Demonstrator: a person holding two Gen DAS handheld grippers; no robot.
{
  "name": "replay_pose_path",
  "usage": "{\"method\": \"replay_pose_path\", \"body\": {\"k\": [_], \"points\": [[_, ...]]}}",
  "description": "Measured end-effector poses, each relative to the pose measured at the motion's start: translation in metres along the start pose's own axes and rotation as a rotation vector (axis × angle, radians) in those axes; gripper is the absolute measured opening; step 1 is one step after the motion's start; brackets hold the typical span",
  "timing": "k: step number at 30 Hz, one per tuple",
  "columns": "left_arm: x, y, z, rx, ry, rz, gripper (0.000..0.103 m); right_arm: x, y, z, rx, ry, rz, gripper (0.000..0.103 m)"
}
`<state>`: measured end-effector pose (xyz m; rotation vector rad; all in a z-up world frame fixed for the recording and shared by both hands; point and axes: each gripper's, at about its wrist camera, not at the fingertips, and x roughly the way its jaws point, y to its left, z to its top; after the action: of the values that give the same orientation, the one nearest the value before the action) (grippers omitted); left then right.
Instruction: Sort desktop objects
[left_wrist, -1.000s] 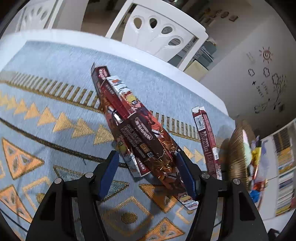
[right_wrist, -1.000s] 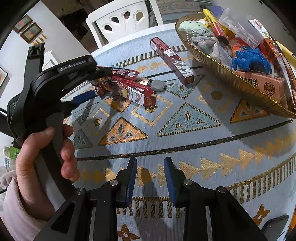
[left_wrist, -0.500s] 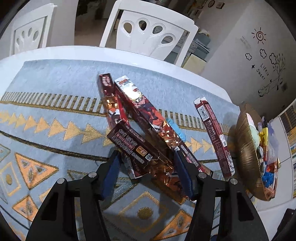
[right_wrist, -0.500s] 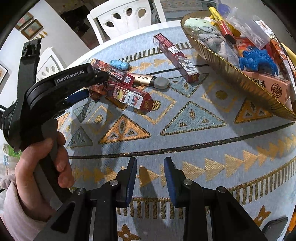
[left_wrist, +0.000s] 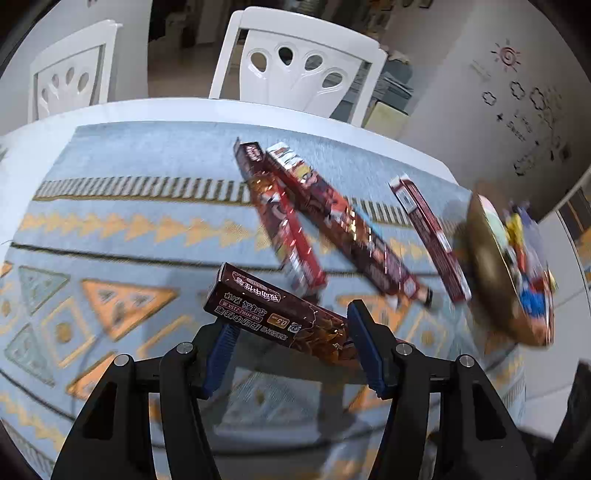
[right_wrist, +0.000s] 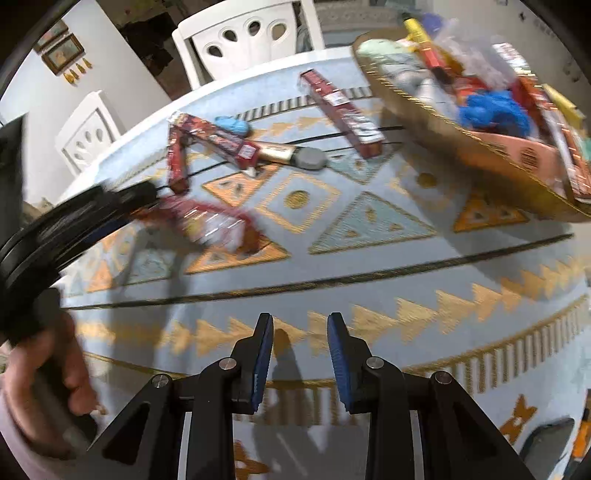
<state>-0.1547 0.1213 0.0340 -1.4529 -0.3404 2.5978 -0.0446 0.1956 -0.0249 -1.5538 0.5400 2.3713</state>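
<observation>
A: Two grippers were logged. The left gripper (left_wrist: 291, 332) had its blue pads pressed on a dark brown box (left_wrist: 275, 315), which lay crosswise between the jaws and was lifted clear of the patterned cloth (left_wrist: 122, 225). Printed text on the box faced the camera, upside down.

B: And beyond the jaws?

A: Ahead of the left jaws, three long red boxes stayed on the cloth: one red box (left_wrist: 282, 225) straight ahead, a longer dark red box (left_wrist: 343, 221) just to its right, their far ends nearly touching, and a third box (left_wrist: 428, 236) further right, apart from both. At far right stood the gold basket (left_wrist: 491, 269), full of mixed items. Heavy motion blur; labels unreadable.

B: Right side?

A: The right gripper (right_wrist: 300, 354) held nothing; a narrow gap showed between its pads, above the cloth. Well ahead of its jaws lay a blue toy (right_wrist: 232, 124) and a gold tube with a grey cap (right_wrist: 291, 153), touching one red box. The basket sat ahead and to the right. Left of the jaws, the left hand (right_wrist: 44, 391) gripped the other tool's handle; the held box appeared there only as a blur.

B: White chair (left_wrist: 295, 62)?

A: Beyond the table's far edge.
</observation>
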Motion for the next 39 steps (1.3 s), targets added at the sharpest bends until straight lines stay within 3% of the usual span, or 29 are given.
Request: {"method": "replay_pose_path", "body": {"k": [5, 8, 10, 12, 14, 17, 19, 21, 25, 27, 30, 39], "points": [[-0.043, 0.029, -0.041, 0.064, -0.045, -0.002, 0.057, -0.009, -0.016, -0.013, 0.053, -0.067, -0.074, 0.03], [-0.067, 0.052, -0.064, 0.042, -0.05, 0.002, 0.061, -0.015, -0.029, -0.022, 0.079, -0.09, -0.051, 0.031], [-0.08, 0.066, -0.077, -0.002, -0.047, -0.012, 0.061, -0.018, -0.03, -0.028, 0.079, -0.097, -0.035, 0.039], [-0.088, 0.081, -0.088, -0.057, -0.024, -0.044, 0.062, -0.019, -0.026, -0.036, 0.055, -0.119, -0.015, 0.058], [-0.094, 0.091, -0.1, -0.093, -0.002, -0.065, 0.062, -0.017, -0.018, -0.045, 0.019, -0.139, -0.02, 0.066], [-0.094, 0.097, -0.114, -0.075, 0.003, -0.025, 0.062, -0.015, -0.007, -0.052, -0.026, -0.16, -0.056, 0.074], [-0.091, 0.099, -0.122, -0.045, 0.008, 0.021, 0.062, -0.01, 0.0, -0.053, -0.054, -0.16, -0.057, 0.085], [-0.086, 0.1, -0.131, -0.021, 0.001, 0.054, 0.062, -0.005, 0.007, -0.056, -0.081, -0.143, -0.06, 0.103], [-0.085, 0.087, -0.138, 0.081, -0.047, 0.12, 0.068, -0.004, 0.016, -0.065, -0.131, -0.174, -0.121, 0.103], [-0.081, 0.079, -0.143, 0.157, -0.061, 0.128, 0.086, -0.004, 0.015, -0.067, -0.123, -0.201, -0.114, 0.103], [-0.074, 0.066, -0.147, 0.249, -0.052, 0.168, 0.103, -0.004, 0.015, -0.069, -0.126, -0.213, -0.12, 0.103], [-0.072, 0.068, -0.146, 0.224, -0.048, 0.164, 0.103, -0.003, 0.015, -0.07, -0.125, -0.222, -0.124, 0.103]]}}
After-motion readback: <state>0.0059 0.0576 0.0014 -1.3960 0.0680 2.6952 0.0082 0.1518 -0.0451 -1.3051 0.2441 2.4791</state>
